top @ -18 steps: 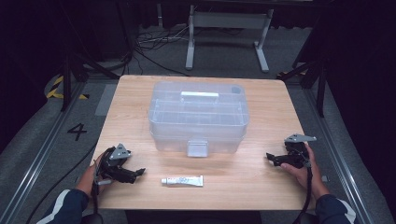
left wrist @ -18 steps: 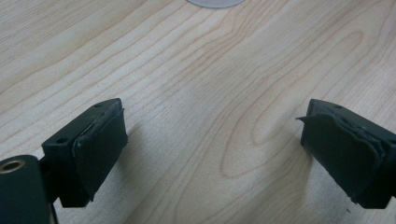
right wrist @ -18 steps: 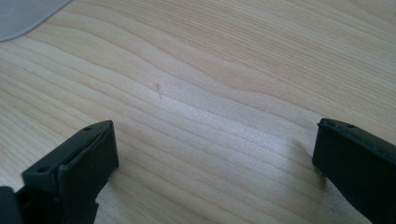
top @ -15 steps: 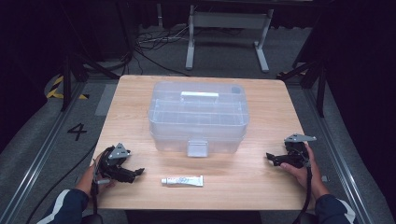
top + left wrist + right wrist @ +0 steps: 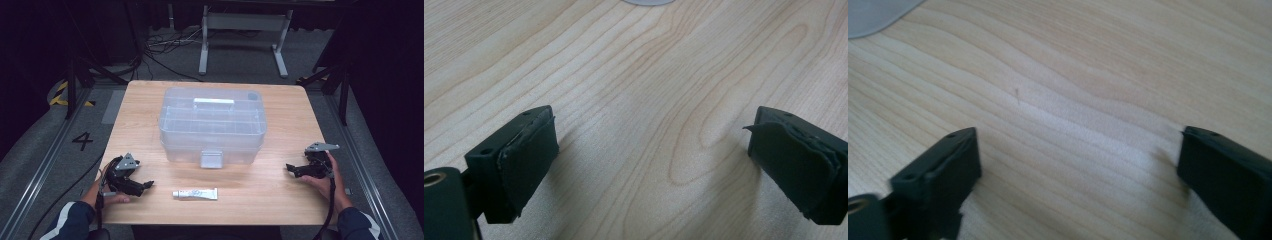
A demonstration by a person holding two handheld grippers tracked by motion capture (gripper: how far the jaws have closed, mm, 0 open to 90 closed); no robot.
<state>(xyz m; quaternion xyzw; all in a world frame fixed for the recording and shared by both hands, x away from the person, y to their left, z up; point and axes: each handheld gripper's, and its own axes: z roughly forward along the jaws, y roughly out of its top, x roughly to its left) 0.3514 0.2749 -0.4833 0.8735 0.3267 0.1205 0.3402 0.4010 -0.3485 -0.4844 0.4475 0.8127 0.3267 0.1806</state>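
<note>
Both pairs of fingers stand spread, gripping nothing. Your wooden table [image 5: 280, 105] sits on grey carpet among dark stands. A clear storage box [image 5: 212, 125] fills its middle. The white tube [image 5: 195, 193] lies near, right of your left gripper [image 5: 145, 186], which has edged closer; your right gripper [image 5: 292, 170] rests unmoved.

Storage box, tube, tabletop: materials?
Storage box: looks like translucent, frosted plastic; the inner dividers show through the lid. Tube: white with a glossy sheen and small print, probably plastic or laminate, too small to tell. Tabletop: light wood grain, matte; solid wood or laminate cannot be told.
</note>
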